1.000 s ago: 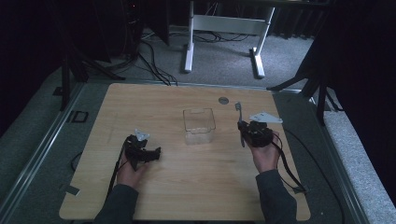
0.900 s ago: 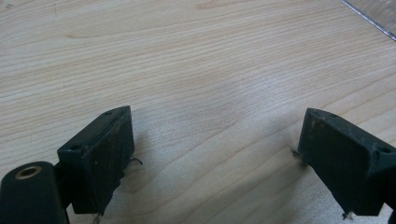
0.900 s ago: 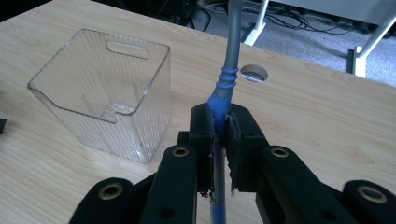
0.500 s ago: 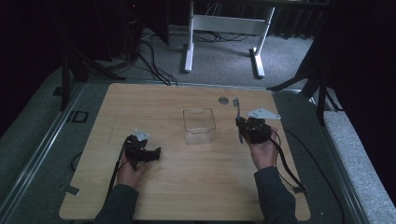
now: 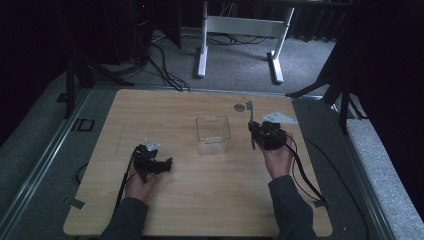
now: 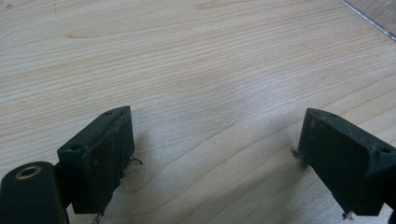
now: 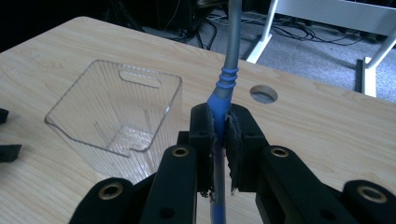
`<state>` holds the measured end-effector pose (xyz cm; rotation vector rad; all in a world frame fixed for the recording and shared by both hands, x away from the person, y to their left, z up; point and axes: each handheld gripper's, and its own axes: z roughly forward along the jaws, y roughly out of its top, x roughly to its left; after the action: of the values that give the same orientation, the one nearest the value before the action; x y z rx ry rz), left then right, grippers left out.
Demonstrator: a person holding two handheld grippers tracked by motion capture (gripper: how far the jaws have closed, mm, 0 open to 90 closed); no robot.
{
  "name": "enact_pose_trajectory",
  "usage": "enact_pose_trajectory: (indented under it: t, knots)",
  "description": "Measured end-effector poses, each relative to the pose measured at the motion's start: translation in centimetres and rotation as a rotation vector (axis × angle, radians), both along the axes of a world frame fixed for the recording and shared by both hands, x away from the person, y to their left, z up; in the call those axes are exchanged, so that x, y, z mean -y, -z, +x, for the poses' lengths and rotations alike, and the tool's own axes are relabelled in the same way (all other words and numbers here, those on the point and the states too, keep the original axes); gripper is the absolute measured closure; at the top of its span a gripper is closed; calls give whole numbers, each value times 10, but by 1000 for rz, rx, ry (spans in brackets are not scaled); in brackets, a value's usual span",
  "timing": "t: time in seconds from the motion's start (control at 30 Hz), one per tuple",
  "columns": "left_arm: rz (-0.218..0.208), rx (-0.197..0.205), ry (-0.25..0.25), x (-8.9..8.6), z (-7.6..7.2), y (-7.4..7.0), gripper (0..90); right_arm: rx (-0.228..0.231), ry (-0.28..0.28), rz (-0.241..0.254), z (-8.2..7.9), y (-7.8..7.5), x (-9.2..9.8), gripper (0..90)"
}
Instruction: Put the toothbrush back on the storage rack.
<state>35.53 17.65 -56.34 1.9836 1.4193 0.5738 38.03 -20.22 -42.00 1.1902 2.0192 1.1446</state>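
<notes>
Toothbrush [image 7: 223,88] with a blue grip and a long grey stem stands almost straight up, pinched tight by the right gripper [image 7: 219,135] just beside the clear plastic box [image 7: 116,123] on the wooden table [image 5: 175,200]. One toothbrush, one box and two grippers can be counted. Jaws of the left gripper [image 6: 212,154] are spread wide over bare wood, holding nothing.

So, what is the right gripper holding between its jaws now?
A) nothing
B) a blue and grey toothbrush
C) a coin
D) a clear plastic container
B: in the right gripper view, the right gripper is shut on the toothbrush, beside the clear container.
</notes>
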Motion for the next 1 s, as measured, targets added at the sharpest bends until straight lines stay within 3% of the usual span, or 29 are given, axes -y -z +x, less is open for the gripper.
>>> enact_pose_trajectory:
  t: [0.5, 1.0]
  knots:
    - [-1, 1, -1, 0, 0, 0, 108, 15, -5, 48, 13, -10, -10, 811]
    - [0, 1, 0, 0, 0, 0, 108, 25, -23, 116, 12, -10, -13, 811]
